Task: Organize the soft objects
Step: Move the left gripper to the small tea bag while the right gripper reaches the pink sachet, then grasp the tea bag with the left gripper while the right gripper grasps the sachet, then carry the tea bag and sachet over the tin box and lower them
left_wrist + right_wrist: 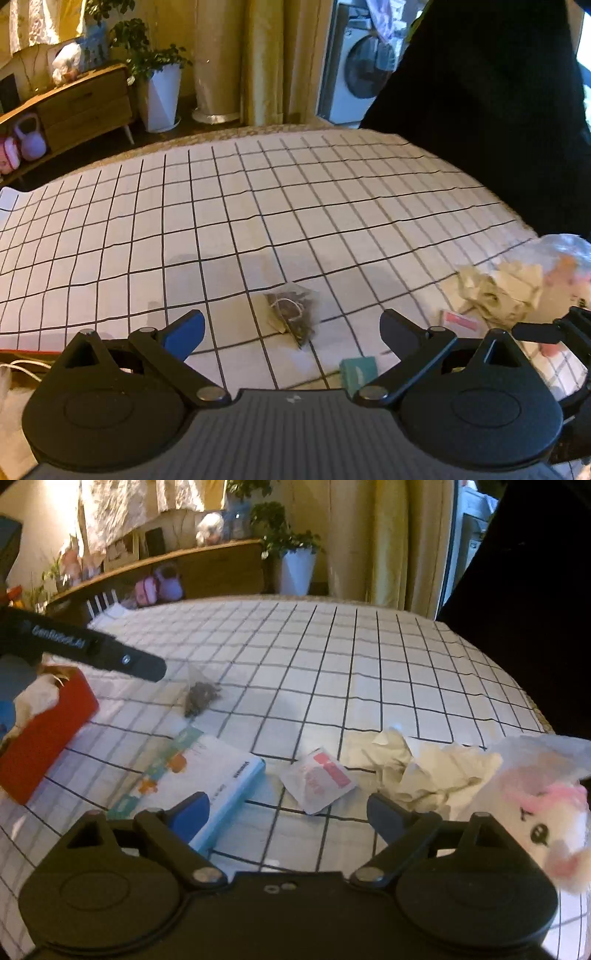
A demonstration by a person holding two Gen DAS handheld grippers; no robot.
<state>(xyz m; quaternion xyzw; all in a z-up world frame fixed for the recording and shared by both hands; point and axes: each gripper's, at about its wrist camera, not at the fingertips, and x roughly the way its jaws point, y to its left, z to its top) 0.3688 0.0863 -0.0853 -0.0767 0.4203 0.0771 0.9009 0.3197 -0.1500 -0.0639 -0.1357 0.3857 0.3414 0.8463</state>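
Note:
A pyramid tea bag [293, 312] lies on the checked cloth just ahead of my left gripper [291, 332], which is open and holds nothing. From the right wrist view the same tea bag [201, 698] sits farther back, with the left gripper's finger [140, 664] hanging above it. My right gripper [286, 810] is open and empty over a small pink-and-white sachet [319, 781]. Crumpled tissue [424, 768] lies right of the sachet. A white plush toy with pink ears [535, 823] in a clear bag sits at the right edge.
A red tissue box [44, 731] stands at the left. A white and teal packet [207, 775] lies under the right gripper's left finger. The checked tablecloth [295, 206] stretches away. A dark-clad person [498, 92] stands at the right table edge. A sideboard [85, 107] and plant pot [162, 96] are behind.

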